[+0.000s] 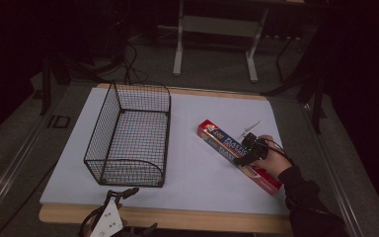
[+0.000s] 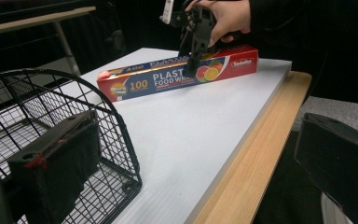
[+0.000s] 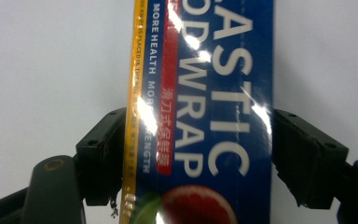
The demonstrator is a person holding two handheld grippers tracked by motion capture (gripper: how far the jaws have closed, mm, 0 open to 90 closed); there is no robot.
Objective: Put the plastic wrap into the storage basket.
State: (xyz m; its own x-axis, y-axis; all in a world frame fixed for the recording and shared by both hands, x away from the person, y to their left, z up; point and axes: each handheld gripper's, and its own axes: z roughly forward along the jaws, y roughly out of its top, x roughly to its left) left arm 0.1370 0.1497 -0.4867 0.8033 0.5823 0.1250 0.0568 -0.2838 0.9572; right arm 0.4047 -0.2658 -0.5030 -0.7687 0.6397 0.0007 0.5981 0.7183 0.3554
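Observation:
A long red and blue plastic wrap box (image 1: 216, 138) lies slantwise on the white board, right of centre. My right gripper (image 1: 247, 153) comes down over its middle from a hand in a dark sleeve. In the right gripper view the two black jaws stand against both long sides of the box (image 3: 205, 70), so the right gripper (image 3: 198, 158) is shut on it. The left gripper view shows the same box (image 2: 140, 84) far off with the right gripper (image 2: 193, 70) on it. My left gripper (image 1: 138, 210) rests at the table's front edge, jaws wide open (image 2: 196, 154), holding nothing.
An empty black wire basket (image 1: 100, 128) stands left of centre on the white board (image 1: 197, 173), its near corner (image 2: 121, 140) close to my left gripper. The board lies on a wooden table (image 1: 202, 219). A small pale object (image 1: 250, 127) lies behind the box. Table legs and cables stand beyond.

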